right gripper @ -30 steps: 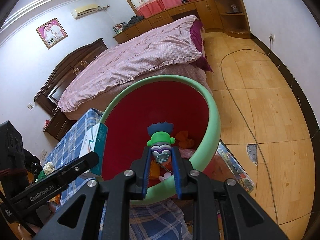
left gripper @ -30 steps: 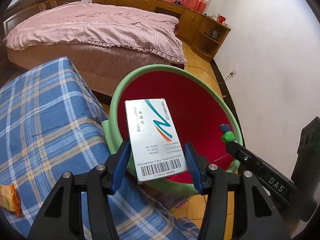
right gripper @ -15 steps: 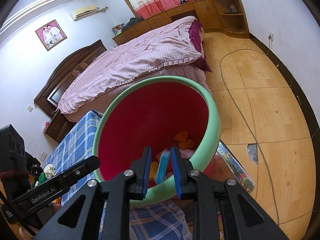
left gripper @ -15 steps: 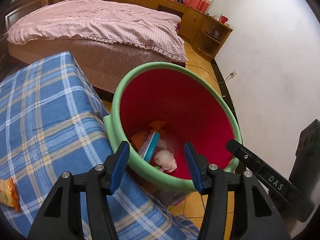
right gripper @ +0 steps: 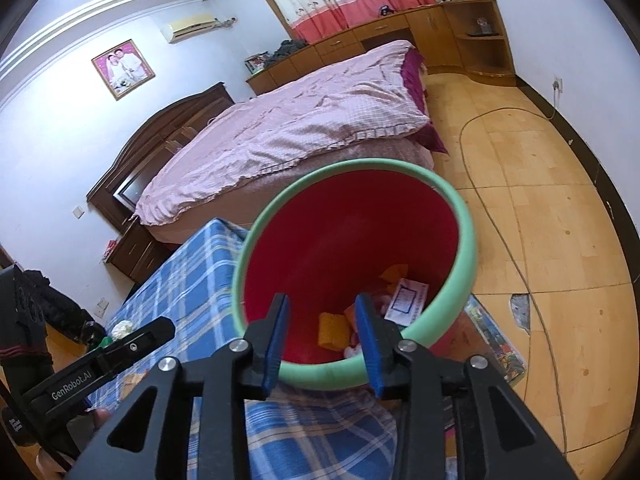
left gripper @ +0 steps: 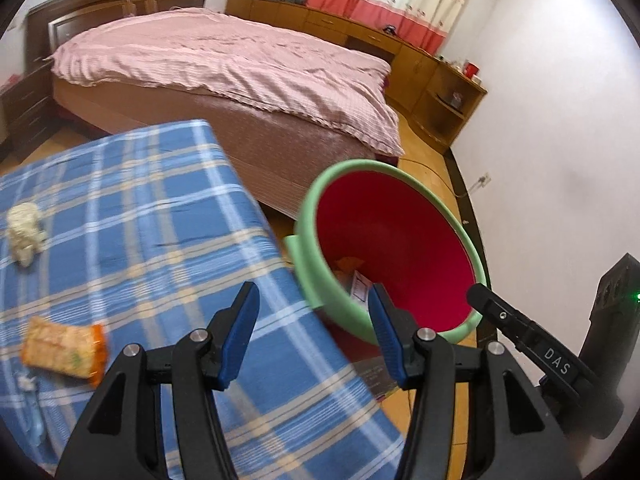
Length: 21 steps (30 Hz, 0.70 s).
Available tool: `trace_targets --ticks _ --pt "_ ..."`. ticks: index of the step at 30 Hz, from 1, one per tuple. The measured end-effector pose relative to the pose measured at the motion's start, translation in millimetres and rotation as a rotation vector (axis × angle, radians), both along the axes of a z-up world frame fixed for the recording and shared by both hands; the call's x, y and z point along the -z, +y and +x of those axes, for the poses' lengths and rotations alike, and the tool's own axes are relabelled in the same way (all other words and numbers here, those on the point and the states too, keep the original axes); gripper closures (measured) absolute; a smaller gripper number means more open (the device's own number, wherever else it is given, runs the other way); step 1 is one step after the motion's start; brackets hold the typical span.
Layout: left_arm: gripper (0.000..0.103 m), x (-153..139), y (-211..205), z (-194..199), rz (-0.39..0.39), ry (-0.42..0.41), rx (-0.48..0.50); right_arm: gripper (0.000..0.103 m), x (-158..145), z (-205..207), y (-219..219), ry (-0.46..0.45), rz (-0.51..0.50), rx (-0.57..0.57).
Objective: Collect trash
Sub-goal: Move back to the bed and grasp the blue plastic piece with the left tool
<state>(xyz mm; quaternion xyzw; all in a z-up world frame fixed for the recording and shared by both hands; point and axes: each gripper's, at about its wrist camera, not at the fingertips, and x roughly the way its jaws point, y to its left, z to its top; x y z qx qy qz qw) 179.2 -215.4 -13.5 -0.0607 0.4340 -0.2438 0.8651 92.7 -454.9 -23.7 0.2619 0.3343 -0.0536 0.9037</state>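
Bin [left gripper: 316,216], green rim and red inside, on floor just beside edge of plaid-covered table [left gripper: 160,208]; white carton [right gripper: 408,298], orange scraps and other bits lying at bottom. Left gripper [left gripper: 314,334] standing open, nothing between blue pads, aimed across table corner toward bin rim. Right gripper [right gripper: 322,340] hanging over bin mouth, jaws opening, nothing between them. Drop step judged complete for both; next pickups waiting on table: orange snack packet [left gripper: 64,346] lying flat near left edge, crumpled pale wad [left gripper: 25,232] farther back, well apart from each other. Best handled by swinging left gripper back over cloth toward packet, keeping jaws wide through approach, lowering pads astride narrow side of packet rather than flat faces, closing only once pads bracket it. Packet probably thin and crinkly: pinch near middle, avoid snagging cloth underneath. Wad likely soft, easy squeeze. Right gripper better lifted clear of rim before travelling, avoiding knock that could tip bin. Small pale bits at near-left table edge too blurred to identify.
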Motion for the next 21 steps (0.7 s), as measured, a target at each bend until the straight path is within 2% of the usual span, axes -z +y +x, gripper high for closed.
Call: trace_targets --ticks 14,21 --pt "0.047 -19.0 94.3 -25.8 0.041 -0.031 -0.189 0.043 -18.2 -8.6 61.6 -0.022 -0.003 -0.109" --pt "0.047 -18.3 140.6 -39.4 0.073 -0.029 -0.272 0.040 -19.4 -12.0 90.3 -0.017 0.001 -0.160"
